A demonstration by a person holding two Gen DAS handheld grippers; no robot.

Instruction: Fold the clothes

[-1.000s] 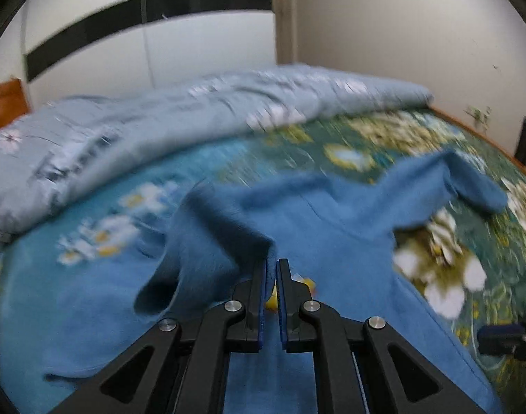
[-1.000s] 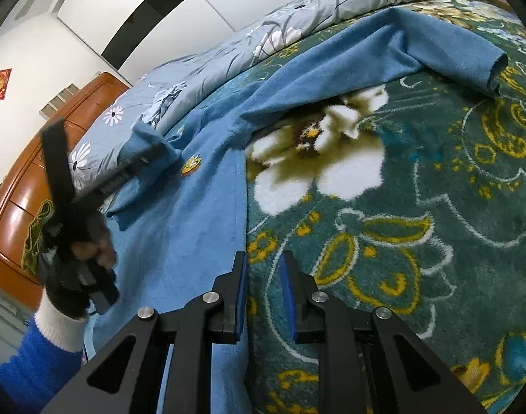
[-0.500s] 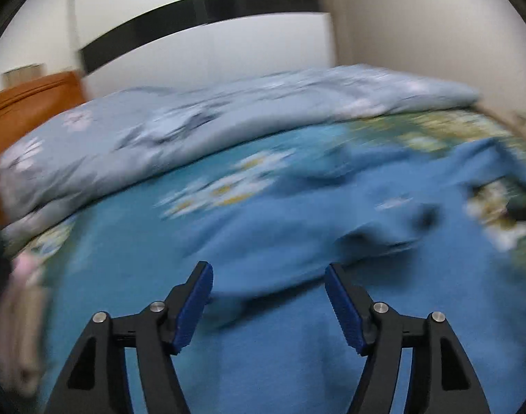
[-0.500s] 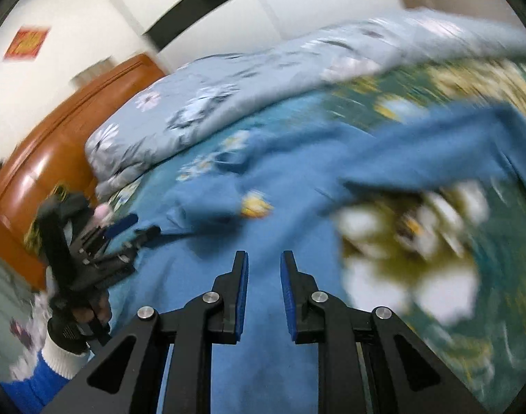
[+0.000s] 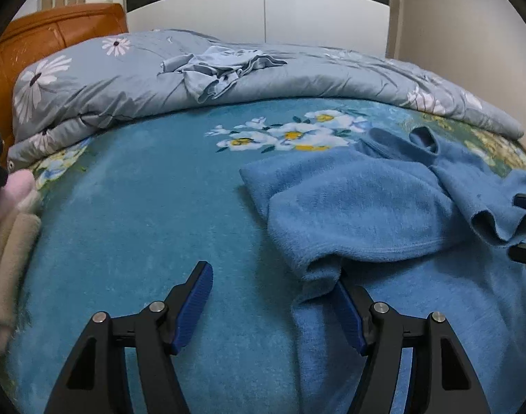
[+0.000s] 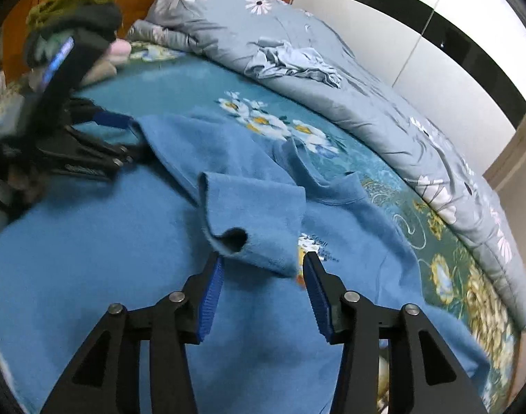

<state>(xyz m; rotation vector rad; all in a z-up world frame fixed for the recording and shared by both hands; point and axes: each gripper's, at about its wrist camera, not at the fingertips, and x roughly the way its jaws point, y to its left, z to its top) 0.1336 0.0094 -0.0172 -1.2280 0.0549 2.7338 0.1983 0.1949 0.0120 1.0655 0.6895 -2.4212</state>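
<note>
Sweater cuff (image 6: 259,241) lies between opening right tool (image 6: 263,286).

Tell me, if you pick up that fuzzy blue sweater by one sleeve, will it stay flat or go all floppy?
Probably floppy: the blue sweater already bunches and folds where its sleeve lies doubled over. It likely won't slip much, since the fabric looks fuzzy. It could drag on the plush blanket rather than slide.

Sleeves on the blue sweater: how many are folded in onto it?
2. One sleeve lies across the chest, its cuff between the right claw's opening jaws. The other sleeve lies folded in beside the left claw.
</note>
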